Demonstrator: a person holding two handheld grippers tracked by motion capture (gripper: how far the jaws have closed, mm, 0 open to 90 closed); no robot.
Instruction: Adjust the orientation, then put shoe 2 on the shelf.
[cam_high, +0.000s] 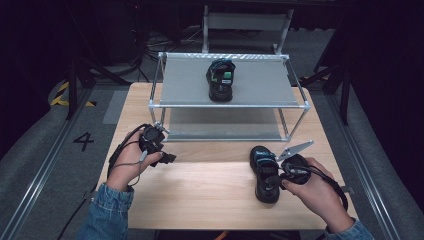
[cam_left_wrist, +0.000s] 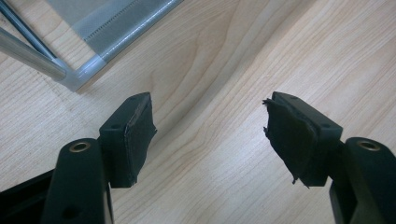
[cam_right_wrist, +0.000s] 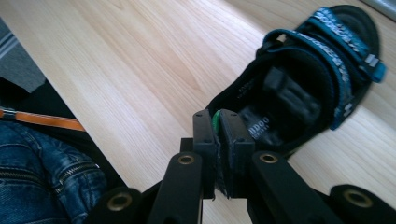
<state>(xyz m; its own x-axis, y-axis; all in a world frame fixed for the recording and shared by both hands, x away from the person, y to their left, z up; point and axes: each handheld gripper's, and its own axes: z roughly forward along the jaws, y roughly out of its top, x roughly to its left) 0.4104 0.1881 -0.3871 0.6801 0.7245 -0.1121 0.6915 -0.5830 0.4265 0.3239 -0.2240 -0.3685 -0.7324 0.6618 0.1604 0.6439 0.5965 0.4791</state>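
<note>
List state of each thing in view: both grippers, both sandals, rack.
left gripper: jaws open, nothing between them, over bare table.
right gripper: jaws shut on the heel edge of the near sandal.
near sandal: on the table, upright, straps fastened.
far sandal: upright on the rack's top shelf, untouched.
rack: standing on the table, lower shelf bare.

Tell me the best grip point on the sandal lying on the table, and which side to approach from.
Take the sandal by its heel rim, coming from the person's side of the table. The heel points that way, and its thin upright back wall fits between narrow jaws; the strapped toe end looks bulkier and faces the rack. The right tool is already shut on that rim, with a green tab showing between its pads.
</note>
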